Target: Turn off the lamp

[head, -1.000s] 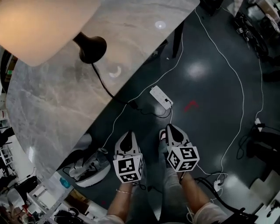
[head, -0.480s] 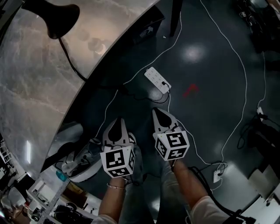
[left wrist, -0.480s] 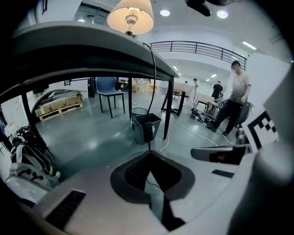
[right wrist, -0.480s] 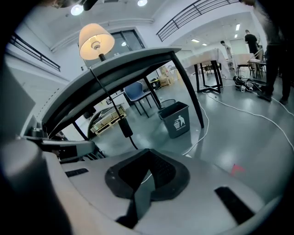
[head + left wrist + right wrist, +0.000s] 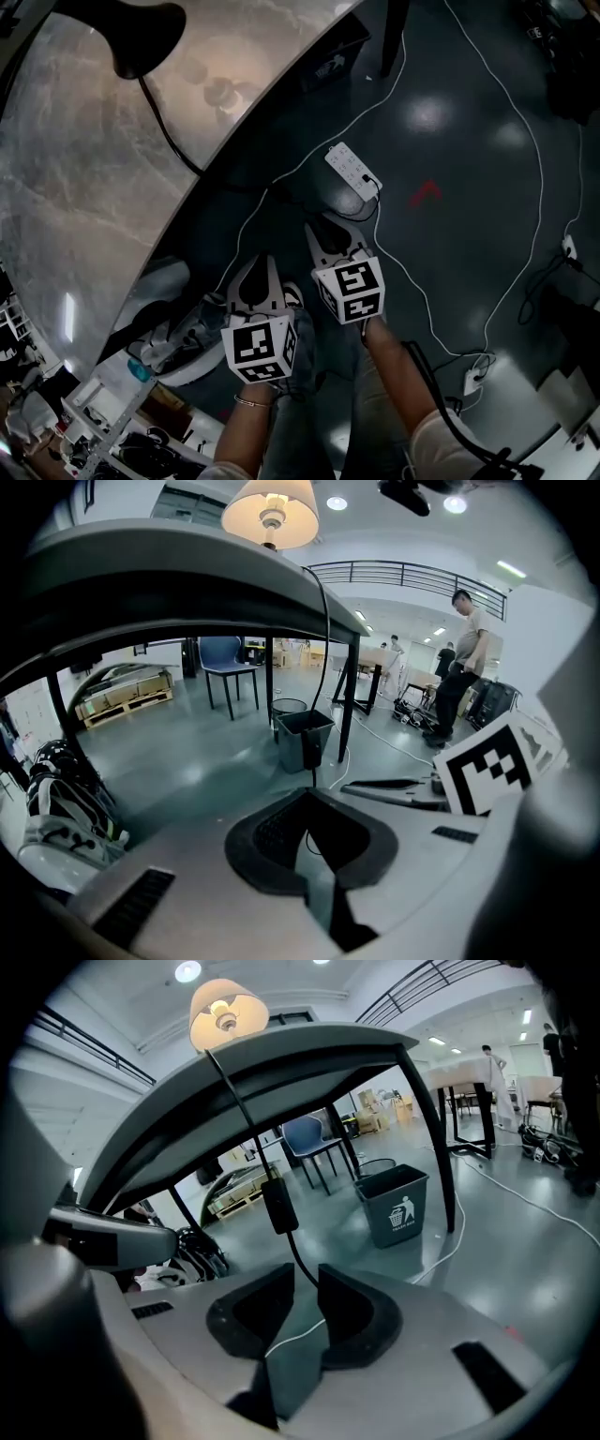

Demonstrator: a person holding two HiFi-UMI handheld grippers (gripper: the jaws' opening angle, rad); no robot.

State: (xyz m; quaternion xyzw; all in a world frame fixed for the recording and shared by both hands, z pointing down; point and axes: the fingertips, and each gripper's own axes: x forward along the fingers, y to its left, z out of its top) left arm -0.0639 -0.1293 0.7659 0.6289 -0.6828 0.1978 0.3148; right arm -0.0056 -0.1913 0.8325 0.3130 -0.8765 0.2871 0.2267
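The lamp is lit: its shade (image 5: pixel 272 513) glows above the table (image 5: pixel 84 197), and only its black base (image 5: pixel 141 37) shows in the head view. A black cord (image 5: pixel 173 141) runs from the base over the table's edge. An inline switch (image 5: pixel 278 1206) hangs on that cord just beyond my right gripper (image 5: pixel 305 1283). The right gripper's jaws are opening, and the cord below the switch drops into the gap without the pads pressing on it. My left gripper (image 5: pixel 256 274) stays shut and empty, lower and to the left.
A white power strip (image 5: pixel 353 171) and thin white cables lie on the dark floor ahead. A grey waste bin (image 5: pixel 396 1206) and a blue chair (image 5: pixel 230 663) stand under and beyond the table. Bags (image 5: pixel 178 337) sit by my left side. A person (image 5: pixel 464 667) stands far right.
My right gripper has moved forward and down toward the table's edge, and its jaws have parted. The left gripper sank a little. The lamp shade has left the head view.
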